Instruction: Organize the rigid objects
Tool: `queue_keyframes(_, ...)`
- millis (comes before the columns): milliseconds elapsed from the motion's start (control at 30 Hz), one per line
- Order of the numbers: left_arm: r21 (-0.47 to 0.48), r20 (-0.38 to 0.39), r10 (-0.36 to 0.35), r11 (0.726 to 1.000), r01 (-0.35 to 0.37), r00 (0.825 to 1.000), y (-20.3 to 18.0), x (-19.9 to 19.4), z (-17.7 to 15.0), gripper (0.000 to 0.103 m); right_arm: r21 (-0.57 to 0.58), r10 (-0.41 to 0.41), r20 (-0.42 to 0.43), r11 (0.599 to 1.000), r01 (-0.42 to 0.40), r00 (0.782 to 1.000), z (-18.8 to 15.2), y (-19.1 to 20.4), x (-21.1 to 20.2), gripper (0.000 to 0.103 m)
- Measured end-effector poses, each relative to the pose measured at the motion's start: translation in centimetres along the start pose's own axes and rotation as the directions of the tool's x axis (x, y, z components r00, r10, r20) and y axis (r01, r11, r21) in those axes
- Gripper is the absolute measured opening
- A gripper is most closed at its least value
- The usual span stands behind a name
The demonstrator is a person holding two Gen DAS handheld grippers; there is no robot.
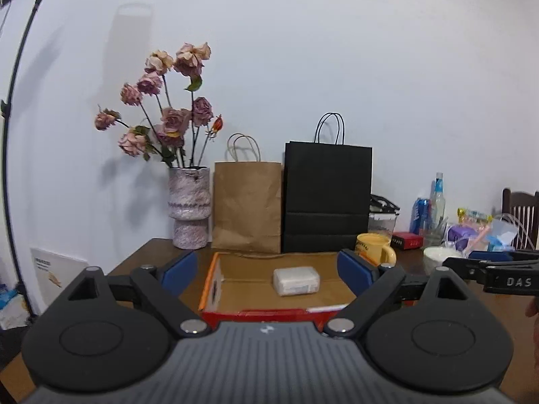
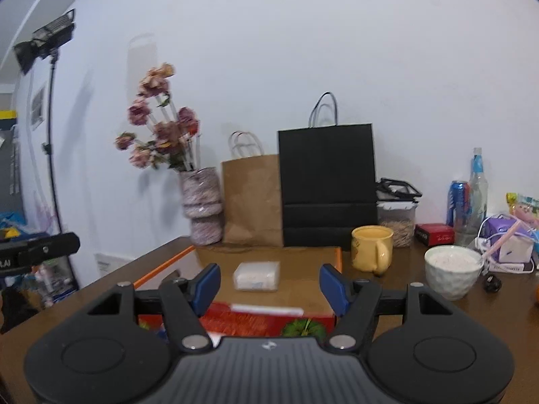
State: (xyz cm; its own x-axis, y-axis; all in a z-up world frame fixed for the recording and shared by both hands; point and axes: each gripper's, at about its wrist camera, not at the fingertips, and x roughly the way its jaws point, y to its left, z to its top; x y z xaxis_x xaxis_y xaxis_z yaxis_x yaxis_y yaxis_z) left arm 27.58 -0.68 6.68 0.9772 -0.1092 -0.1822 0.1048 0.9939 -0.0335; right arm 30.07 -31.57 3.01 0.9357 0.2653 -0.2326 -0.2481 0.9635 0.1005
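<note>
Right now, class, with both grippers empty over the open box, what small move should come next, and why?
Probably swing the right gripper toward the yellow mug just right of the cardboard box. Both it and the left gripper stand open and empty, the box holds only one small white pack, and the mug is the nearest rigid thing outside.

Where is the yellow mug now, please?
The yellow mug stands on the table, right of the cardboard box, before the black bag, left of the white bowl.

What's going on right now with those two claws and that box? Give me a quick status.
Left claw open, empty. Right claw open, empty. Small white packet lies alone in the open cardboard box. Yellow mug stands beside the box, nothing blocking.
</note>
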Motion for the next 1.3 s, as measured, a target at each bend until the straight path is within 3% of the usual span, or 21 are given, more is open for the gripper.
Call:
queue_keyframes(333, -0.023, -0.01, -0.02, 1.0, 0.02, 1.0, 0.3, -9.2, -4.9, 0.098, -0.015, 0.025, -0.017, 1.0, -0.025, 1.0, -5.2, 3.0, -8.4, 0.065)
queue_keyframes(600, 0.012, -0.065, -0.029, 0.999, 0.03, 0.997, 0.3, -16.9, -7.3, 0.103, -0.07, 0.031, -0.045, 0.997, -0.034, 0.999, -8.4, 5.9, -15.2, 0.07)
queue_keyframes(733, 0.006, -0.103, -0.031, 0.999, 0.032, 0.994, 0.3, -18.9, -8.0, 0.103, -0.061, 0.041, -0.088, 0.997, -0.046, 0.995, -9.9, 6.5, -17.4, 0.071)
queue_keyframes(1000, -0.018, -0.12, -0.026, 1.0, 0.024, 0.992, 0.1, -17.2, -8.0, 0.103, -0.064, 0.013, -0.094, 0.998, -0.019, 0.995, -9.9, 6.5, -17.1, 0.072)
queue_keyframes(1300, -0.035, -0.194, -0.006, 0.999, 0.0, 0.981, 0.4, -13.2, -9.2, 0.103, -0.031, 0.014, -0.166, 0.999, -0.02, 0.986, -10.3, 5.2, -12.9, 0.071)
